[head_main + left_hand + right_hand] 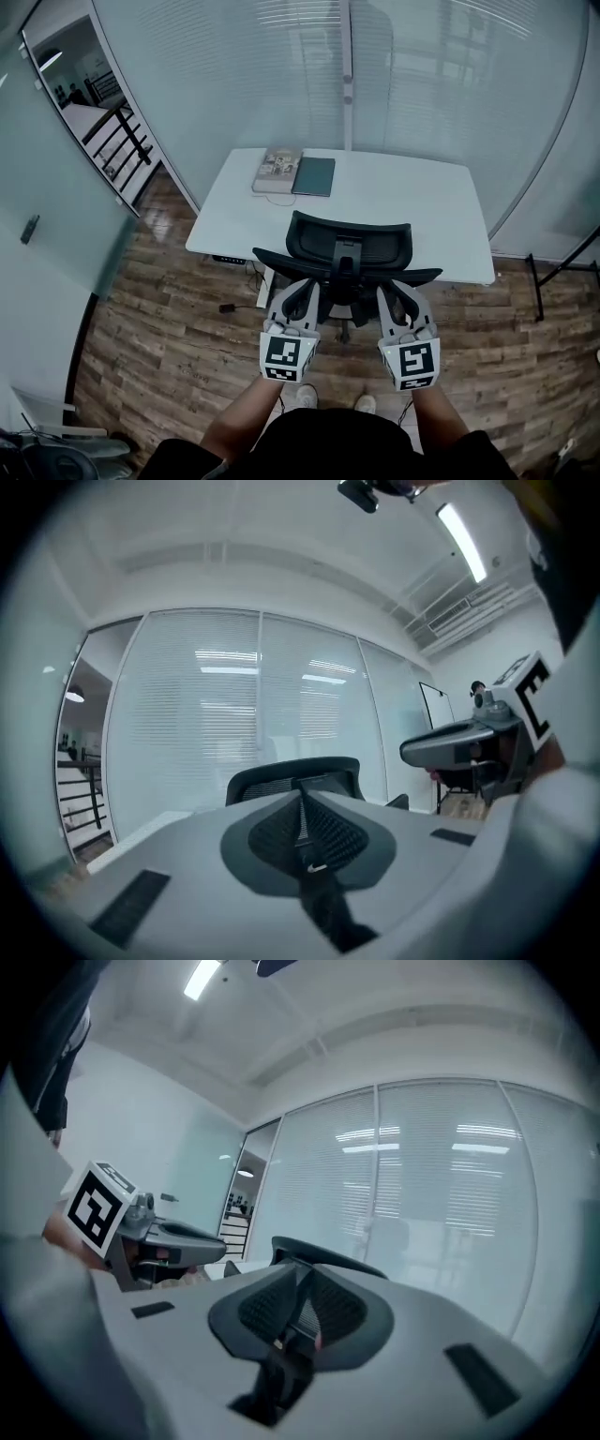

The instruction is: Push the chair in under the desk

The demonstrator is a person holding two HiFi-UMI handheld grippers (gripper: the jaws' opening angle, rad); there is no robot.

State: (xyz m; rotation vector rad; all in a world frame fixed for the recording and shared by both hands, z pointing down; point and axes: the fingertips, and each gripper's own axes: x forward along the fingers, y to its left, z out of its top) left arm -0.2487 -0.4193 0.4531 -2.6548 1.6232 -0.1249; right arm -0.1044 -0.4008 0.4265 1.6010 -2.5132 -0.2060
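**Both claws pinched shut behind the chair back**

The left claw and the right claw are each closed narrow with nothing between the jaws. They are held level, side by side, just behind the chair. The chair faces the desk with its back at the near edge; how far the seat sits under, I cannot tell. That fits hands nearing for a push or drawn off after one. Any push, I judge, goes best with both tips pressing evenly on the back so the chair rolls straight. No writing is readable; the print on the book is too small.

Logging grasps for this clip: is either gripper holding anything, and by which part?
Nothing is held: the left gripper and right gripper are shut empty behind the chair.
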